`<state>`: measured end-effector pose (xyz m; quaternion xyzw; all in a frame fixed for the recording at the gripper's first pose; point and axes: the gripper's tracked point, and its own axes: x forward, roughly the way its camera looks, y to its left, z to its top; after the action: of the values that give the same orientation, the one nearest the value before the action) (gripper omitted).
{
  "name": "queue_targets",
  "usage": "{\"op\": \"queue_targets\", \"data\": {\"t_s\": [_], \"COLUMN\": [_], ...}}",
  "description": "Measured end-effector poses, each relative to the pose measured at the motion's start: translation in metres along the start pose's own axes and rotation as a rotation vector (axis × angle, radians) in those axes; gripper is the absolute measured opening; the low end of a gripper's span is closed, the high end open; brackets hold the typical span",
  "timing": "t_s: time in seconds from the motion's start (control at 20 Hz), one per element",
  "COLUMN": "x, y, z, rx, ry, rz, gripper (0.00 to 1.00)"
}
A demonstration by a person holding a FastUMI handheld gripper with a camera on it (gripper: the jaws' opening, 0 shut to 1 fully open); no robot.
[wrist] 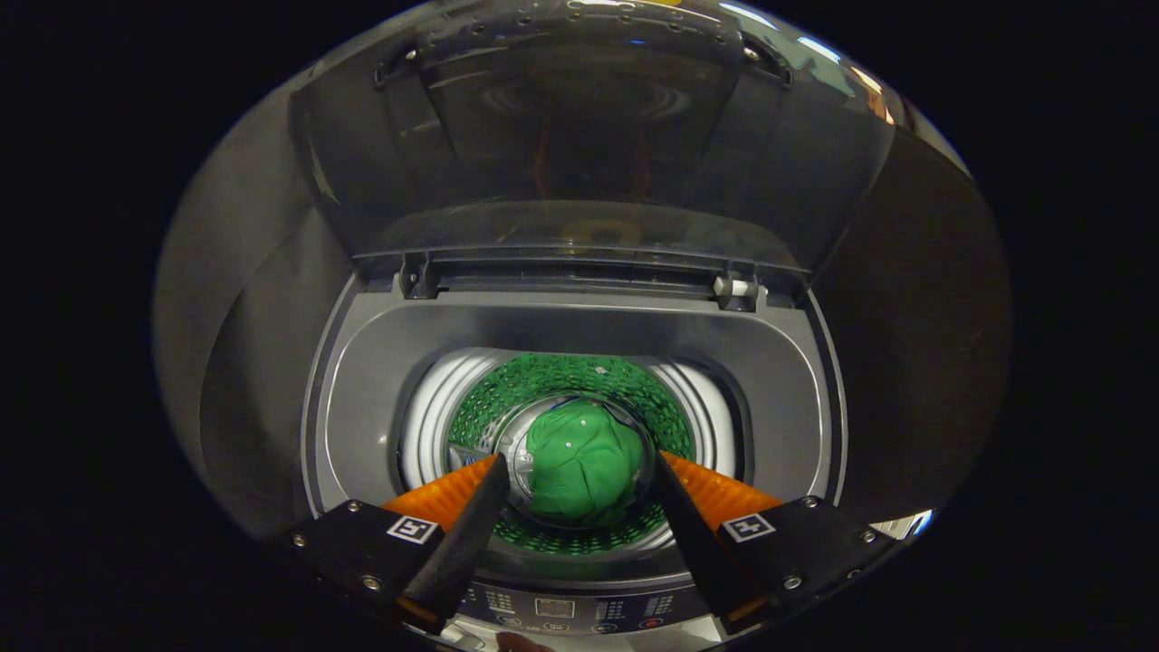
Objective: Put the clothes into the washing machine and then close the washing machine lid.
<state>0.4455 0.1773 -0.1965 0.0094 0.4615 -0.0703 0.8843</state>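
The green cloth (579, 471) already lies at the bottom of the drum (435, 407), seen between the gripper's (579, 464) spread, empty fingers, so what remains is closing the upright lid (579, 136).

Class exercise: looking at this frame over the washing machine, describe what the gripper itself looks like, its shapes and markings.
The gripper has two long, flat fingers that taper toward their tips. Each is mounted on a blocky black base held by small round screws, and each base carries a square black-and-white marker on top. The inner pads have a ribbed texture.
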Motion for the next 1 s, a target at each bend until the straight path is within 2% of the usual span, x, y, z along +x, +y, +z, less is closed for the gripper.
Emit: {"op": "queue_targets", "data": {"t_s": [0.35, 0.5, 0.8, 1.0], "x": [-0.033, -0.057, -0.116, -0.154], "y": [-0.005, -0.008, 0.001, -0.005], "z": [0.025, 0.033, 0.046, 0.069], "rx": [0.016, 0.008, 0.001, -0.019], "ry": [-0.104, -0.159, -0.285, -0.374], "rz": [-0.015, -0.044, -0.026, -0.072], "gripper": [0.98, 0.98, 0.98, 0.98]}}
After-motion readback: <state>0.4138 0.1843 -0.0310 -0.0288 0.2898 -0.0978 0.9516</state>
